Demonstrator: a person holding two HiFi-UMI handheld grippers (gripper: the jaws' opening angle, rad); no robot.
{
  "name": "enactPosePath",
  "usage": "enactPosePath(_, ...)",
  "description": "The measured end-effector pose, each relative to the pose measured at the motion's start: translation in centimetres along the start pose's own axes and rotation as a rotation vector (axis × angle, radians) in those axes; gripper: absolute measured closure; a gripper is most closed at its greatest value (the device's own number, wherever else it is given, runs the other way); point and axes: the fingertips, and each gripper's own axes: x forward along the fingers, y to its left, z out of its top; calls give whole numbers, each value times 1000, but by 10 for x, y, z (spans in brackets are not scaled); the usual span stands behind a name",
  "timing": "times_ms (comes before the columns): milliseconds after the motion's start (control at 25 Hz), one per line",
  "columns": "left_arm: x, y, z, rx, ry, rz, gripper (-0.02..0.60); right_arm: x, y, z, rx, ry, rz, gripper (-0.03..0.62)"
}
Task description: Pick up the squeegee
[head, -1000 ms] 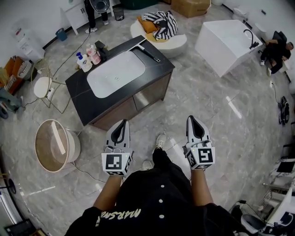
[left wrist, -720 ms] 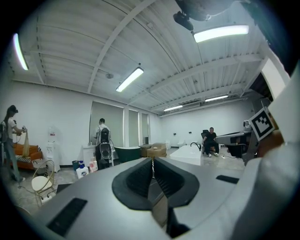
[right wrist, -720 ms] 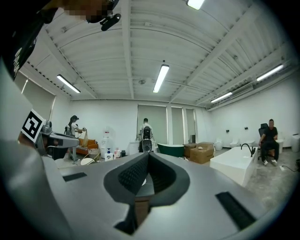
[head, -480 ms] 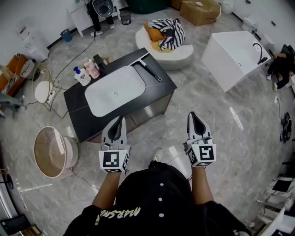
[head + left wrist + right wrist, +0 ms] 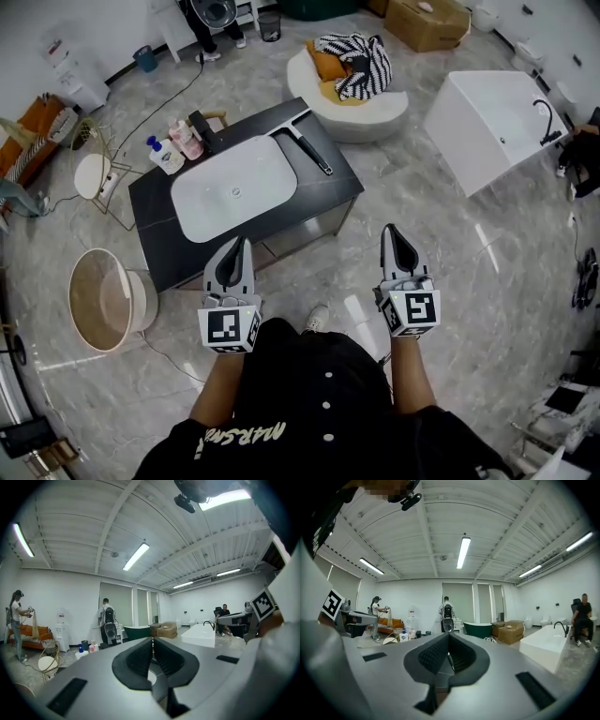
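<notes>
The squeegee (image 5: 314, 156), with a black handle and a long blade, lies on the far right corner of the black vanity top (image 5: 155, 197), beside the white sink basin (image 5: 234, 187). My left gripper (image 5: 242, 242) hangs shut and empty in front of the vanity's near edge. Further right, over the floor, my right gripper (image 5: 391, 230) is likewise shut on nothing. Both are well short of the squeegee. In the left gripper view the left gripper (image 5: 151, 641) shows its jaws meeting, and so does the right gripper (image 5: 449, 637) in the right gripper view; the squeegee shows in neither.
Soap bottles (image 5: 169, 155) stand at the vanity's far left corner. A round tub (image 5: 103, 300) sits on the floor to the left, beside a stool (image 5: 91, 176) and cables. A white bathtub (image 5: 497, 127) is far right, a round seat with striped cloth (image 5: 352, 70) beyond the vanity.
The vanity has drawn closer and lower in the head view as I walk towards it. Both grippers stay shut, held side by side.
</notes>
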Motion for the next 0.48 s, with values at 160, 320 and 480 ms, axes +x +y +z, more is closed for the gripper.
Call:
enactPosePath(160, 8, 5, -9, -6, 25, 16, 563, 14, -3, -9, 11, 20, 15, 599)
enactPosePath(320, 23, 13, -16, -10, 38, 22, 563, 30, -6, -16, 12, 33, 17, 599)
enactPosePath(480, 49, 22, -16, -13, 33, 7, 563, 52, -13, -13, 3, 34, 6, 599)
